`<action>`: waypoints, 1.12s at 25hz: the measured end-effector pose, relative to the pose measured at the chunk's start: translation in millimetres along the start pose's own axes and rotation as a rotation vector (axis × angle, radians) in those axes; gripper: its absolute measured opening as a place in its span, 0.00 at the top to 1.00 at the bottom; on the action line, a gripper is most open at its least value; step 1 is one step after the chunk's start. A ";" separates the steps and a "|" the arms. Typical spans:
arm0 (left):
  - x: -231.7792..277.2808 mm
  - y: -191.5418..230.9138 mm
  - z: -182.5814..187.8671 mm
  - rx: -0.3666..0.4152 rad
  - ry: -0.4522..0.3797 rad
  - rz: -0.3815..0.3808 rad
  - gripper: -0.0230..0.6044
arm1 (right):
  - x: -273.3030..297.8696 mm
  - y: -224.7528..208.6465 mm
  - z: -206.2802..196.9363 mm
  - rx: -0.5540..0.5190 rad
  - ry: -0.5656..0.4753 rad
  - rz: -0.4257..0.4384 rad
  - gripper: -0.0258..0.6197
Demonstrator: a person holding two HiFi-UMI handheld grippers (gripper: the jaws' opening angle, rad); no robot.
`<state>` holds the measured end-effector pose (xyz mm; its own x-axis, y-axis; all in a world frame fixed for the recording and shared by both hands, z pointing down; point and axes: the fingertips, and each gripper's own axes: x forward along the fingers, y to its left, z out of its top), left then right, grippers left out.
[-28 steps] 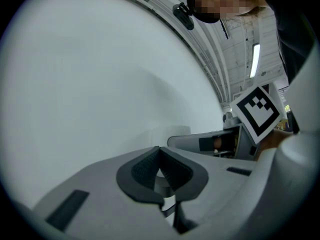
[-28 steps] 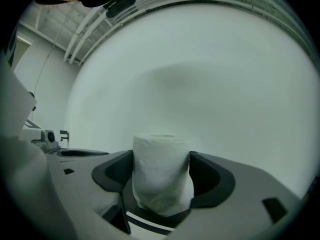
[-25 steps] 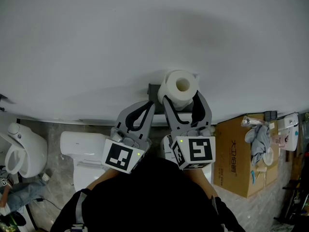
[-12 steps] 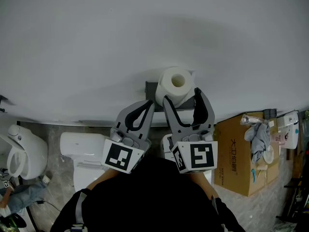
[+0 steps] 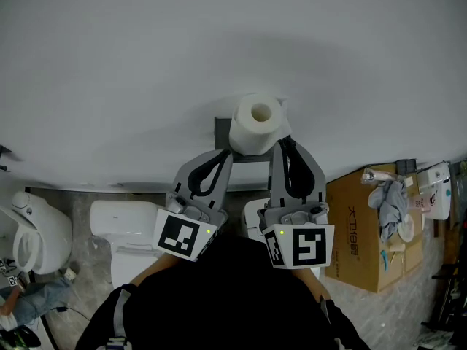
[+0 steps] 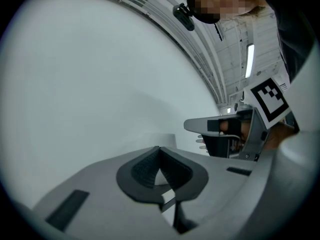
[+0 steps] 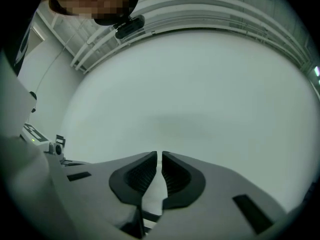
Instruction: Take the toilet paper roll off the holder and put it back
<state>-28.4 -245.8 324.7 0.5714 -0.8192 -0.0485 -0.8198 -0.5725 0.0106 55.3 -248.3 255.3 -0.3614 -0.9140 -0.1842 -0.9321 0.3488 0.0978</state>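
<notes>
Up on the wall (image 5: 146, 64), the roll (image 5: 255, 125) sits on its dark holder (image 5: 221, 131), its core hole toward the head view. The right gripper (image 5: 283, 141) has its tips just beside the roll's lower right edge; its jaws have just been closing and now stand almost together with nothing between them. The left gripper (image 5: 227, 154), also closed and empty, hangs just below the holder, above a toilet (image 5: 120, 221) and a box (image 5: 357, 217) on the floor.

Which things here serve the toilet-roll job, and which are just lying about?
Job: roll, holder.
Lying about: toilet, box, cloth on the box.
</notes>
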 end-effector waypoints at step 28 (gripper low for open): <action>-21.0 7.1 -36.5 0.016 0.053 0.095 0.95 | -26.0 25.4 -86.4 0.016 0.087 0.057 0.92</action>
<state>-44.9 -233.9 362.3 0.4920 -0.8706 0.0047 -0.8706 -0.4921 -0.0035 43.2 -233.6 347.0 -0.4110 -0.9068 -0.0934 -0.9106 0.4035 0.0898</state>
